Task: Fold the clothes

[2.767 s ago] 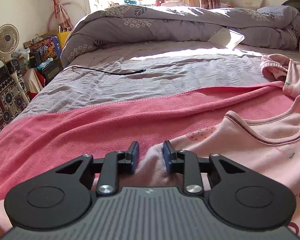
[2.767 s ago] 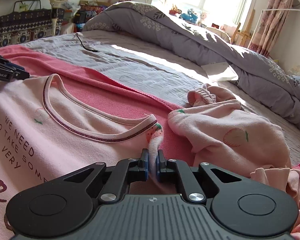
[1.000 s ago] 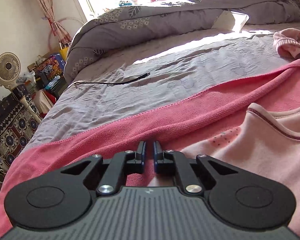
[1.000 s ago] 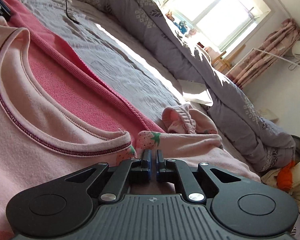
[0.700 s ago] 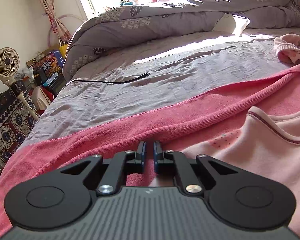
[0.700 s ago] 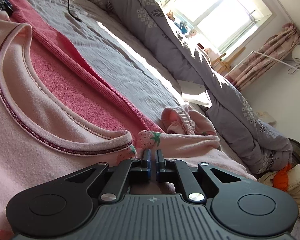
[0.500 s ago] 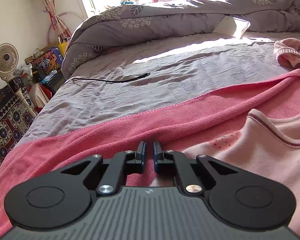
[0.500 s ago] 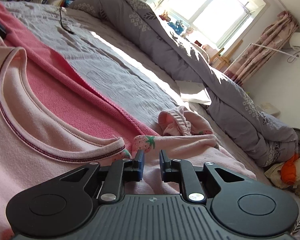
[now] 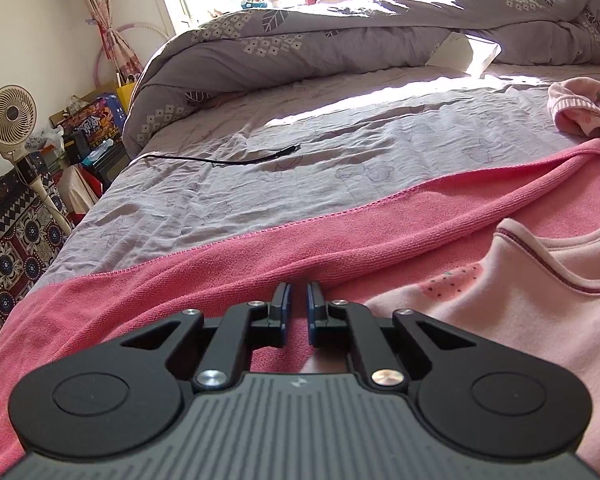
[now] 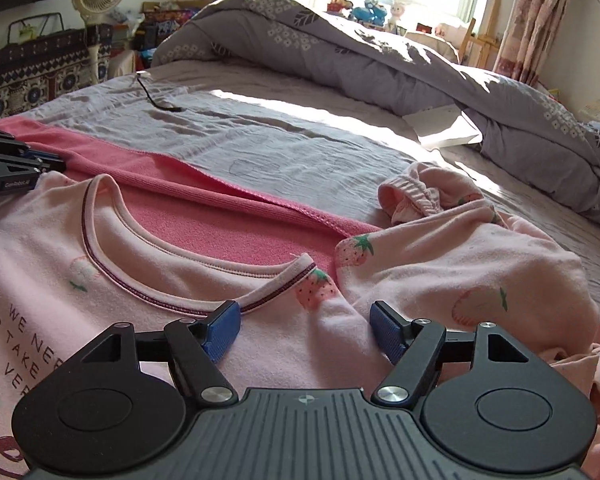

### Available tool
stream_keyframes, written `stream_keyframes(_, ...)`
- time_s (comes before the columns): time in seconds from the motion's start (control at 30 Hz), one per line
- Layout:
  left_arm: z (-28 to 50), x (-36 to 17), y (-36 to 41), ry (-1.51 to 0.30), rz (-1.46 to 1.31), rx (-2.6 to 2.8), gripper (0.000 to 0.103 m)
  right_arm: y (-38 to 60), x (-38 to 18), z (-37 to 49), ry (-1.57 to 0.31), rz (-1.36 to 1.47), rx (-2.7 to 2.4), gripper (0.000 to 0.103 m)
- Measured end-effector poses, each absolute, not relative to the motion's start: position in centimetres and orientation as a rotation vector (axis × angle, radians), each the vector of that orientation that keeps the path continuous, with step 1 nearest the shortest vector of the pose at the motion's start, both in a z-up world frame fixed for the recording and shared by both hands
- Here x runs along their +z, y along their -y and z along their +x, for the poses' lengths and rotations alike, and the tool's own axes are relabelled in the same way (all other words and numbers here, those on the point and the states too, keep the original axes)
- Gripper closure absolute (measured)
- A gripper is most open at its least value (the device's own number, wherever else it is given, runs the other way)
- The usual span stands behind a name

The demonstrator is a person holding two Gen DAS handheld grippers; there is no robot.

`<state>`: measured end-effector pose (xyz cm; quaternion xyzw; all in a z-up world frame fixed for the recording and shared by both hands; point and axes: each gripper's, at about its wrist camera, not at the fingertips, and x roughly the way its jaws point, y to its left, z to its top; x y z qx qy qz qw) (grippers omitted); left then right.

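Observation:
A pale pink shirt (image 10: pixel 100 280) with strawberry prints and a dark-trimmed neckline lies flat on a deep pink towel (image 10: pixel 220 236) on the bed. My right gripper (image 10: pixel 303 312) hovers just above the shirt's right shoulder. Its jaws are opening wide, and the cloth lies under them untouched by the blue pads (image 10: pixel 224 326). My left gripper (image 9: pixel 296 308) is shut at the shirt's (image 9: pixel 500 320) other shoulder, pale cloth showing under its fingers. It shows in the right wrist view as the left gripper (image 10: pixel 58 166) at the far left.
A second crumpled pink garment (image 10: pixel 460 264) lies right of the shirt. A bunched grey quilt (image 9: pixel 340 52) fills the far side of the bed, with a white box (image 9: pixel 464 54) against it. A black cable (image 9: pixel 240 160) crosses the grey sheet. A fan (image 9: pixel 8 120) stands beside the bed.
My right gripper's jaws went from shut on the shirt's shoulder to wide apart, letting the cloth drop, and the gripper rose and rolled level. The left gripper stayed shut in place.

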<state>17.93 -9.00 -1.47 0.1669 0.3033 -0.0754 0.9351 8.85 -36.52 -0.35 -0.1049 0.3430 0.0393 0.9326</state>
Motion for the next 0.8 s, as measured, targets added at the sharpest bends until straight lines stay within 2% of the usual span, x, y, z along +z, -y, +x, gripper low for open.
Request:
stream_keyframes(0.1,17.9,-1.5,9.0,-0.620,0.341,-0.154,0.095,37.5,-1.4,8.9,-0.687,-0.166,0.078,0.022)
stream_keyframes(0.17,17.9,-1.5,9.0,-0.620,0.344,-0.153,0.095,37.9,-1.4,8.8,-0.692,-0.137,0.097,0.026)
stream_keyframes(0.2,17.9,-1.5,9.0,-0.620,0.344,-0.153,0.095,37.9,-1.3,8.7,-0.695,-0.132,0.114,0.041)
stream_keyframes(0.27,17.9,-1.4,8.9,-0.620,0.340,-0.154,0.095,37.6,-1.0,8.5,-0.697,-0.124,0.144,0.063)
stream_keyframes(0.3,17.9,-1.4,8.9,-0.621,0.338,-0.155,0.095,37.3,-0.8,8.4,-0.694,-0.131,0.144,0.070)
stream_keyframes(0.37,17.9,-1.4,8.8,-0.622,0.330,-0.155,0.093,36.9,-0.5,8.3,-0.687,-0.144,0.142,0.071)
stream_keyframes(0.47,18.0,-1.3,8.7,-0.624,0.316,-0.154,0.091,38.1,-0.8,9.4,-0.701,-0.057,0.107,0.065)
stream_keyframes(0.57,18.0,-1.2,8.4,-0.624,0.300,-0.145,0.082,38.2,-0.9,9.6,-0.675,-0.073,0.033,0.096)
stream_keyframes(0.67,18.1,-1.0,7.9,-0.622,0.271,-0.129,0.069,37.6,-1.6,10.5,-0.657,-0.165,-0.022,0.096)
stream_keyframes(0.73,17.8,-0.4,7.2,-0.612,0.231,-0.144,0.063,38.1,-1.7,11.4,-0.671,-0.128,-0.038,0.096)
stream_keyframes(0.8,16.7,0.7,6.2,-0.577,0.198,-0.144,0.053,38.6,-0.2,10.5,-0.651,-0.076,-0.033,0.091)
